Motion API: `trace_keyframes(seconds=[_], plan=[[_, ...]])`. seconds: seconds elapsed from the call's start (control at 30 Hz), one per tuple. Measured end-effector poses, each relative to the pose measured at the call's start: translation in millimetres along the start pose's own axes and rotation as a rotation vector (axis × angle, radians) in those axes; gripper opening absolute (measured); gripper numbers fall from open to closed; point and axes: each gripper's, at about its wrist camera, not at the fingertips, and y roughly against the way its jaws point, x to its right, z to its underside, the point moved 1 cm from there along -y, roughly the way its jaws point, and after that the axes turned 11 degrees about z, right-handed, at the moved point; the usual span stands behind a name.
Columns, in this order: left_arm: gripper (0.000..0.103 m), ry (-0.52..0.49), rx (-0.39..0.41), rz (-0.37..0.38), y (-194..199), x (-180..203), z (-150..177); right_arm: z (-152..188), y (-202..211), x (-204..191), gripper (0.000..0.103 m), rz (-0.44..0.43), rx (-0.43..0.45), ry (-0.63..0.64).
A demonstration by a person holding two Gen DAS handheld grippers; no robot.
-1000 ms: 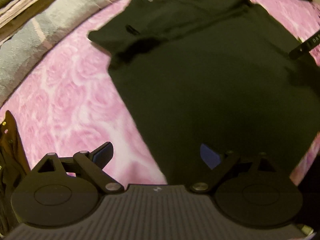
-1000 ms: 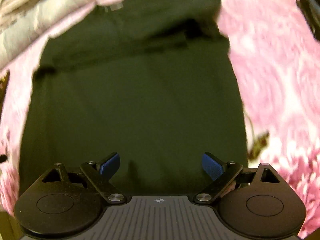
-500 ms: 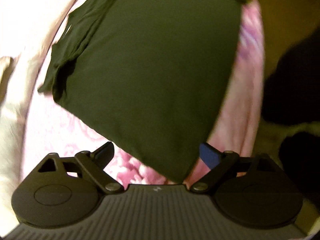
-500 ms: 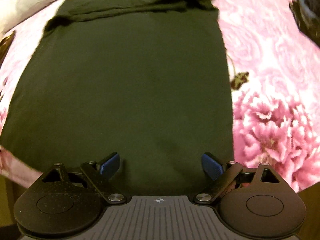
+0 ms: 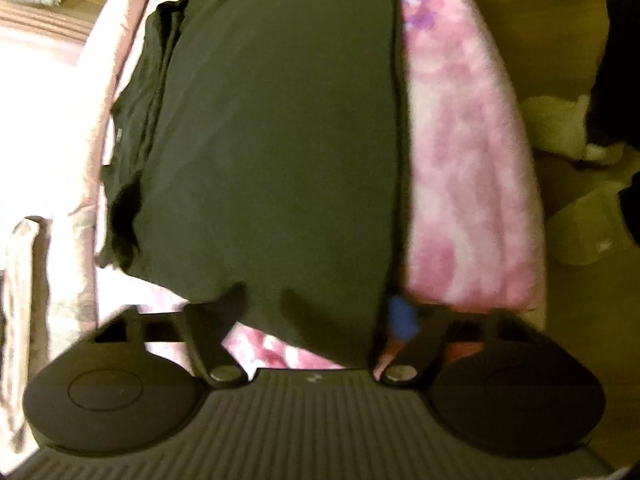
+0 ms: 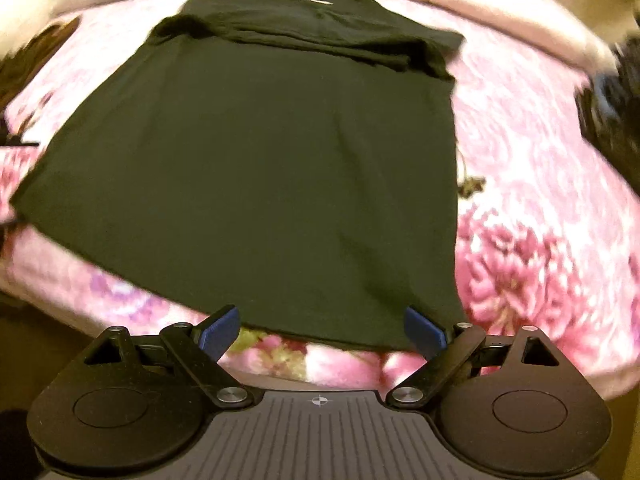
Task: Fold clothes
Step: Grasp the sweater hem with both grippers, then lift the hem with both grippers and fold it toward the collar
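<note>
The dark T-shirt (image 6: 272, 168) lies flat on a pink floral blanket (image 6: 540, 240) on a bed, sleeves already folded in near the collar. It looks light, limp and thin, likely to sag and drag once lifted, so the 2 hem corners seem the best holds. The left hand-held gripper (image 5: 316, 312) is closing over 1 hem corner, cloth between its jaws; blur hides whether the pads press yet. The right hand-held gripper (image 6: 322, 330) stands wide and released at the other hem corner. Only the right view shows the collar label; only the left shows the floor beside the bed.
</note>
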Motion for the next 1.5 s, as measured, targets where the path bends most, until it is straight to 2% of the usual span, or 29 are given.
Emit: trace_keyframes(seconds=[0.07,0.13,0.23,0.27,0.33,0.47,0.57,0.63,0.67,0.73,0.8,0.83,0.87,0.97,1.13,1.27,1.37,1.5], plan=[[0.007,0.031,0.003,0.01,8.8,0.1,-2.2,3.3,0.6,-9.8,0.092,0.004,0.038,0.091],[0.006,0.081,0.005,0.011,21.4,-0.5,-6.1,7.0,1.2,-24.2,0.092,-0.002,0.088,0.204],[0.006,0.299,0.031,0.058,37.2,-27.5,-8.4,15.9,0.7,-52.8,0.092,-0.014,0.189,0.392],[0.006,0.419,0.021,0.065,40.9,-40.0,-8.4,19.7,-0.1,-64.0,0.092,-0.016,0.23,0.456],[0.006,0.536,0.048,0.083,48.4,-60.6,-6.9,26.9,-7.3,-86.5,0.092,-0.021,0.306,0.55],[0.006,0.723,0.1,0.12,65.2,-90.5,-1.4,29.8,-23.0,-117.1,0.091,-0.026,0.427,0.611],[0.006,0.763,0.105,0.112,75.8,-102.7,2.5,30.3,-41.4,-109.2,0.091,0.066,0.443,0.584],[0.006,0.767,0.094,0.106,78.8,-105.4,6.0,32.0,-48.2,-91.1,0.09,0.16,0.416,0.546],[0.006,0.766,0.09,0.105,80.9,-103.4,7.3,35.5,-49.5,-80.5,0.072,0.193,0.403,0.558],[0.006,0.758,0.08,0.104,82.5,-100.7,9.0,41.9,-54.1,-58.8,0.052,0.248,0.365,0.581],[0.006,0.735,0.072,0.098,81.1,-99.5,7.7,47.8,-60.8,-36.5,0.05,0.294,0.317,0.603],[0.006,0.717,0.069,0.095,80.7,-98.5,5.9,47.7,-63.4,-25.9,0.035,0.292,0.289,0.6],[0.006,0.698,0.066,0.094,81.1,-97.0,3.2,47.6,-65.9,-15.4,0.015,0.29,0.261,0.597],[0.005,0.628,0.051,0.094,83.4,-92.8,-5.8,44.5,-58.4,-0.4,0.004,0.261,0.253,0.635],[0.003,0.525,0.04,0.12,105.4,-81.3,-10.4,37.8,-22.5,13.4,0.002,0.197,0.236,0.667],[0.003,0.484,0.037,0.161,131.7,-60.8,-3.4,54.1,19.5,15.8,0.002,0.171,0.222,0.723],[0.003,0.516,0.036,0.24,154.5,-34.0,4.0,72.4,48.1,14.0,0.002,0.125,0.162,0.739],[0.003,0.538,0.021,0.407,181.1,20.4,5.4,111.8,88.2,1.0,0.002,0.039,0.059,0.751]])
